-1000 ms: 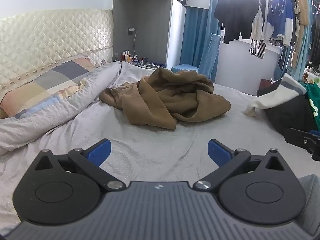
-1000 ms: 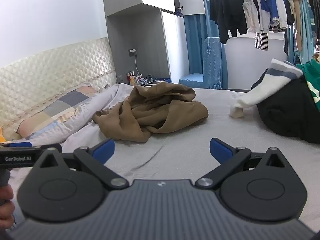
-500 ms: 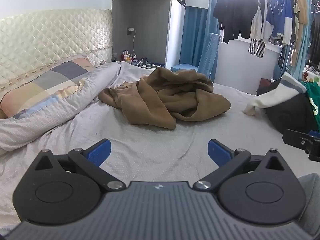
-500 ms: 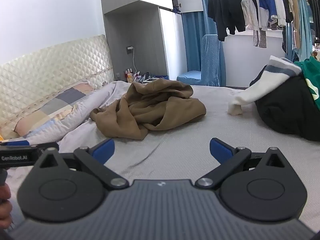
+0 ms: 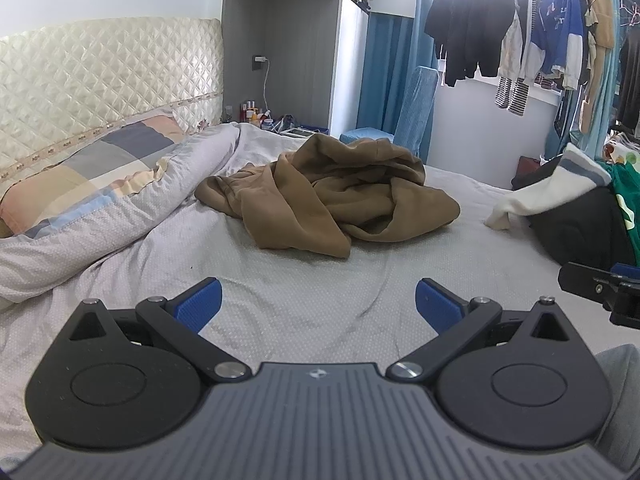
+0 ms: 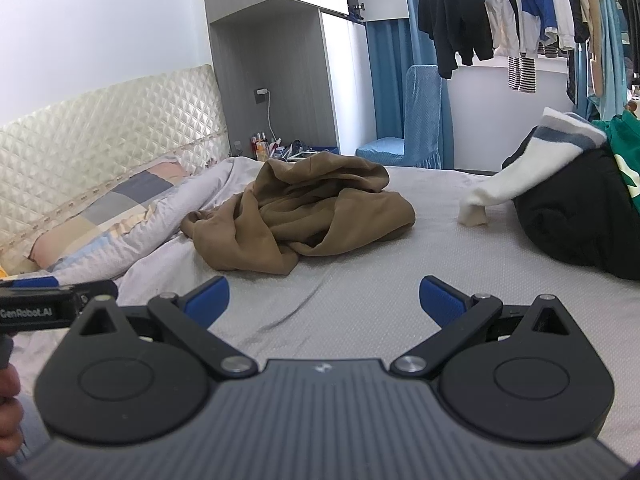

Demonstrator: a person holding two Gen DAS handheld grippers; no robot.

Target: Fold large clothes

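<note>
Both grippers' jaws gape wide, empty, short of the brown garment [image 5: 332,196].

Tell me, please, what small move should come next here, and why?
Probably bring both grippers forward to the brown garment. It lies crumpled on the bed, well ahead of the left gripper and right gripper, which are both open and empty, touching nothing.
</note>
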